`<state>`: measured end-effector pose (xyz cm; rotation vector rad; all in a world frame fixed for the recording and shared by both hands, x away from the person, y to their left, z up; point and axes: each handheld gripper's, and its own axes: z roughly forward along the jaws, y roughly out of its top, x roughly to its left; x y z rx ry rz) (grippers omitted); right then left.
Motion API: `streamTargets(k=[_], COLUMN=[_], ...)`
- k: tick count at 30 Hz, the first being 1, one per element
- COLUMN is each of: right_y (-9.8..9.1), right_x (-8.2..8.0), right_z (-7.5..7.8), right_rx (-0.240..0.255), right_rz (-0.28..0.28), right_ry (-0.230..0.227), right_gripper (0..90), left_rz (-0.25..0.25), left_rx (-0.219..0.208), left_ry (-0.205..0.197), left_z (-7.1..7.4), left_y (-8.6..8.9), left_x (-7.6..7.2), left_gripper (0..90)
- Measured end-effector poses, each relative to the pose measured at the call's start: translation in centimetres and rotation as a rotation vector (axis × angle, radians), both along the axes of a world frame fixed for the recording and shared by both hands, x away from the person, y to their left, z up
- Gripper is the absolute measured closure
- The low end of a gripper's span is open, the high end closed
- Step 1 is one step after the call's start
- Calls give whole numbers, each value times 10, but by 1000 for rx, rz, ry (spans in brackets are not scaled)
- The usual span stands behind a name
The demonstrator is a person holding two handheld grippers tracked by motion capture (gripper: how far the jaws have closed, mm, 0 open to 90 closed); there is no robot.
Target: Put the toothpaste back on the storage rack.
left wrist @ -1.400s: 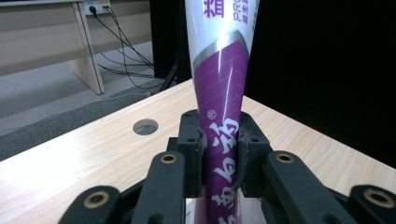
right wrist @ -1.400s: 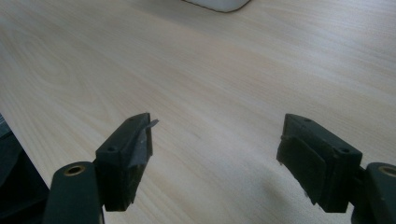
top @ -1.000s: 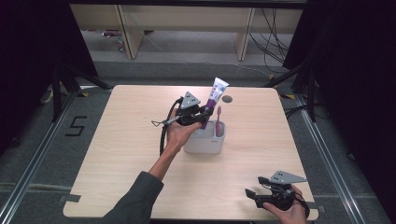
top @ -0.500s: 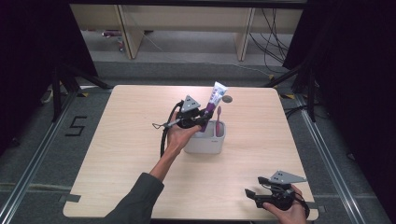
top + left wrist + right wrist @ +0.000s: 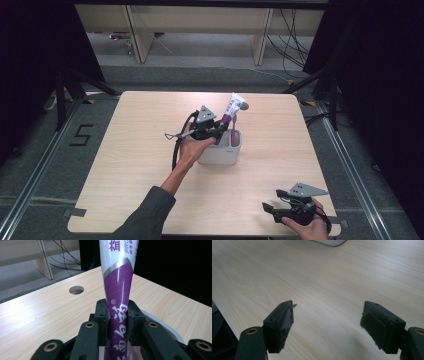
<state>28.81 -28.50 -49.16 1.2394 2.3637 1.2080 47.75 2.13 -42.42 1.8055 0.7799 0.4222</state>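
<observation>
Pale wood forms the table [image 5: 150,165], which stands on a grey floor between dark curtains, with light wooden furniture legs and loose cables seen beyond its far edge. Near the middle of the tabletop a white holder [image 5: 222,152] is set, and a pink item, too small to be identified, is seen standing in its right part. A purple and white toothpaste tube [image 5: 231,111] is held upright and slightly tilted over the holder by the left gripper [image 5: 216,131], whose jaws are clamped on the tube's purple lower part. In the left gripper view the tube [image 5: 117,305] is pinched between the two black pads, its white upper part rising out of the top of the picture, and a curved piece of the holder's white rim [image 5: 162,326] is visible just behind the jaws. A round hole [image 5: 76,290] in the tabletop is seen farther off. The right gripper [image 5: 272,210] is held low at the near right corner of the table, well apart from the holder; in the right gripper view its jaws are spread wide with nothing between them over bare wood.
</observation>
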Motion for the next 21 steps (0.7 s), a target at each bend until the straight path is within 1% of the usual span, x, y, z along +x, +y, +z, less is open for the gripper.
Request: streamTargets(k=[3,4,5,6,10,12,14,15,16,18,19,21], right_y=[0,0,0,0,0,-1,0,0,0,0,0,0], right_x=[0,0,0,0,0,1,0,0,0,0,-1,0], right_z=[0,0,0,0,0,0,0,0,0,0,0,0], right_rx=[1,1,2,1,-2,-12,-7,-7,-7,-7,-5,-9], right_rz=[1,3,2,3,2,6,4,4,1,1,-1,4], right_ry=[0,-1,0,0,-1,-14,-5,-5,1,2,6,-6], right_gripper=[263,263,263,263,264,264,264,265,264,265,265,265], left_rz=[0,4,5,9,4,1,3,5,-1,5,2,1], left_rx=[13,7,16,14,25,27,30,27,36,33,40,48], left_ry=[10,9,11,14,19,23,17,21,29,32,37,34], left_z=[-2,-3,-3,-4,-7,-7,-8,-9,-10,-11,-11,-11], left_y=[2,2,3,3,3,3,3,3,4,4,5,5], left_x=[0,0,0,0,0,-1,-1,-1,-1,-2,-3,-4], left_gripper=[745,744,744,744,742,741,740,740,739,738,737,735])
